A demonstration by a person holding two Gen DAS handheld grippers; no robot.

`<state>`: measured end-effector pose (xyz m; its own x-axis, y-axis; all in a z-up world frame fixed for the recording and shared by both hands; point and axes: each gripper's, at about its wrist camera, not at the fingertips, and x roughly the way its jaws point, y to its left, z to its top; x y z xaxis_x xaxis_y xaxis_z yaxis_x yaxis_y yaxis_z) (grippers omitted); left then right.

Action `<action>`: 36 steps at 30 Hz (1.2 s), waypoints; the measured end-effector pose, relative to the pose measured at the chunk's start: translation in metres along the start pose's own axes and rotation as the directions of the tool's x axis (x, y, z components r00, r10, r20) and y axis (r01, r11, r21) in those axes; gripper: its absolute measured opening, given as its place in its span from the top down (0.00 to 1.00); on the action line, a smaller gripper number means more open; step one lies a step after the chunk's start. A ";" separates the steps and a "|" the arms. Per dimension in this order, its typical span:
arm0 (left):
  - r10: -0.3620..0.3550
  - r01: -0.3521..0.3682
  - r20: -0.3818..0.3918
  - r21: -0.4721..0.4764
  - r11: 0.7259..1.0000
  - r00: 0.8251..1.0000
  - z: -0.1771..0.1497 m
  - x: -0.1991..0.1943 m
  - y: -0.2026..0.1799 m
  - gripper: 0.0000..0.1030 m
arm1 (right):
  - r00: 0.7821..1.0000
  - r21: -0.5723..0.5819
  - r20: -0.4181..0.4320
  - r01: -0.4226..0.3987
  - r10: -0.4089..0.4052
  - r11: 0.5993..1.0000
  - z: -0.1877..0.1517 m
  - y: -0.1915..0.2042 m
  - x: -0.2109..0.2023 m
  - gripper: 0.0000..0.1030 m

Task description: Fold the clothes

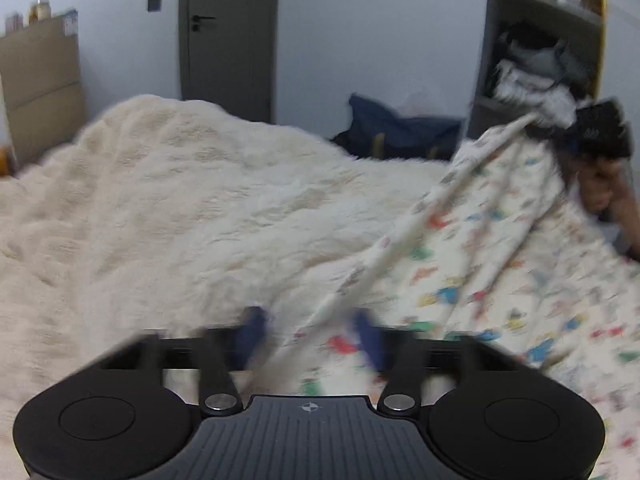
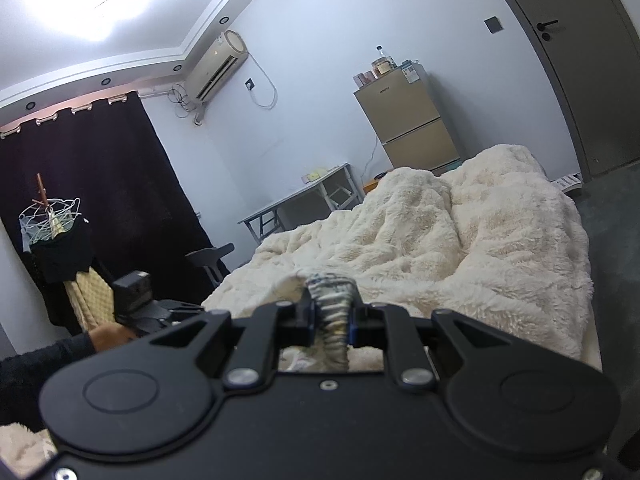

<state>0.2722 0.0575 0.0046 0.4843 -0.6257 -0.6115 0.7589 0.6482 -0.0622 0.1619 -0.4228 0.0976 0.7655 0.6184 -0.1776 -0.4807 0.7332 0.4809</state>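
A white garment with small coloured prints (image 1: 492, 256) is stretched above the bed, its upper edge pulled taut between my two grippers. In the left wrist view my left gripper (image 1: 310, 330) has its blue pads wide apart, with the taut edge running between them; the image is blurred. My right gripper (image 1: 592, 132) shows at the far right, holding the other end up. In the right wrist view my right gripper (image 2: 331, 316) is shut on a bunched fold of the garment (image 2: 332, 304). My left gripper (image 2: 136, 296) shows at the left.
A fluffy cream blanket (image 1: 180, 208) covers the bed (image 2: 460, 240). A grey door (image 1: 228, 32), a brown fridge (image 2: 412, 120), a shelf with clothes (image 1: 540, 60), a dark blue bag (image 1: 396, 128), a small desk (image 2: 304, 200) and black curtains (image 2: 100, 180) surround it.
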 end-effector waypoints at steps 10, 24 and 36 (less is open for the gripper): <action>0.245 -0.259 0.095 0.181 0.949 0.965 0.071 -0.004 -0.012 1.00 | 0.997 0.023 0.069 0.018 -0.019 1.000 0.002 0.001 0.001 0.88; 0.494 -0.497 -0.060 -0.081 0.864 0.868 0.063 -0.001 0.065 0.45 | 0.861 0.029 -0.063 0.507 -0.504 0.862 -0.016 -0.005 0.032 0.66; 0.416 -0.341 -0.454 0.240 0.909 0.788 -0.147 -0.119 0.034 0.36 | 0.935 -0.081 -0.013 0.352 -0.354 0.932 -0.022 0.064 0.017 0.59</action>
<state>0.1761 0.2176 -0.0411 0.4996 -0.0262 -0.8658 0.6288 0.6985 0.3416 0.1351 -0.3595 0.1066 0.8807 0.3222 -0.3472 -0.2133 0.9243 0.3166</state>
